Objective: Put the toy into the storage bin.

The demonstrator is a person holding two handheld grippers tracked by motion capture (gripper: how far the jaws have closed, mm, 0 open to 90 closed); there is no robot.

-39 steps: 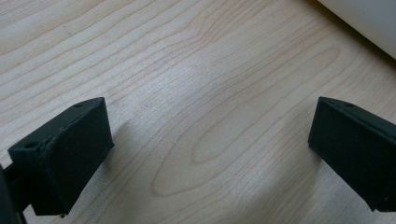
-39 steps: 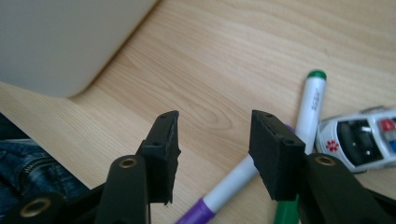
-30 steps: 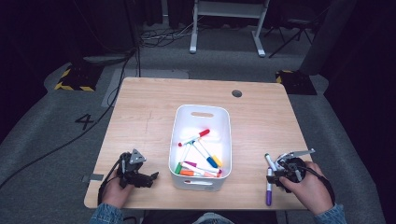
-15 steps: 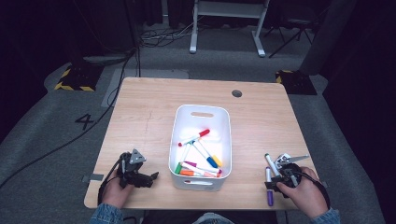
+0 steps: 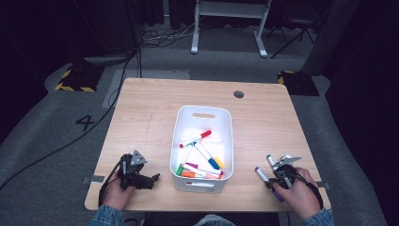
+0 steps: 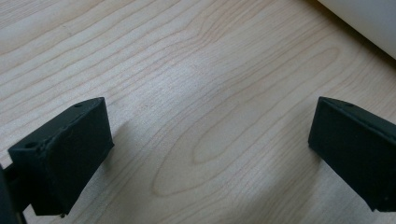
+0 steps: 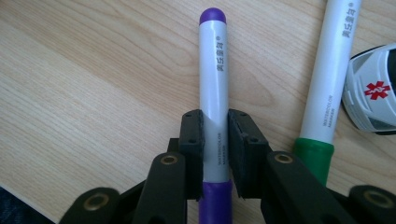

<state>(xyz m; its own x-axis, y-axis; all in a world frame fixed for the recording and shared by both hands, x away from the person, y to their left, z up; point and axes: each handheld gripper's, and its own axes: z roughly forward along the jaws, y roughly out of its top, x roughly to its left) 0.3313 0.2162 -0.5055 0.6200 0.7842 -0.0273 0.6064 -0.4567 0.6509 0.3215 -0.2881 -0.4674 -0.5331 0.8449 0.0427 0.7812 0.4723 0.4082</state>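
Right gripper (image 7: 215,140): jaws clamped on the purple marker (image 7: 213,84), pads on the white barrel just ahead of the purple cap, barrel running straight out along the gripper axis. Grip looks centred and square. In the high view the same gripper (image 5: 277,176) sits near the tabletop's near right corner, marker lying low, looks to be on or just off the wood.

Step in hand, my read: lift the marker and carry it to the white bin (image 5: 181,141), which lies to this gripper's left, well apart. Do it well: raise straight up first, keep the barrel level, clear the bin's near wall before lowering, release over the open far half where fewer markers lie.

Just right of the jaws: a green-capped marker (image 7: 327,70), parallel and near but not touching. Beyond it a small white toy ambulance (image 7: 371,88), red emblem on top. A sideways swing to the right would knock both; go up, not across.

Left gripper (image 6: 205,140): jaws wide apart, nothing between them, bare tabletop (image 6: 187,70) ahead, bin wall at its upper right. It idles left of the bin (image 5: 136,172).

Room: tabletop edge is close behind the right hand; open wood ahead and between gripper and bin.
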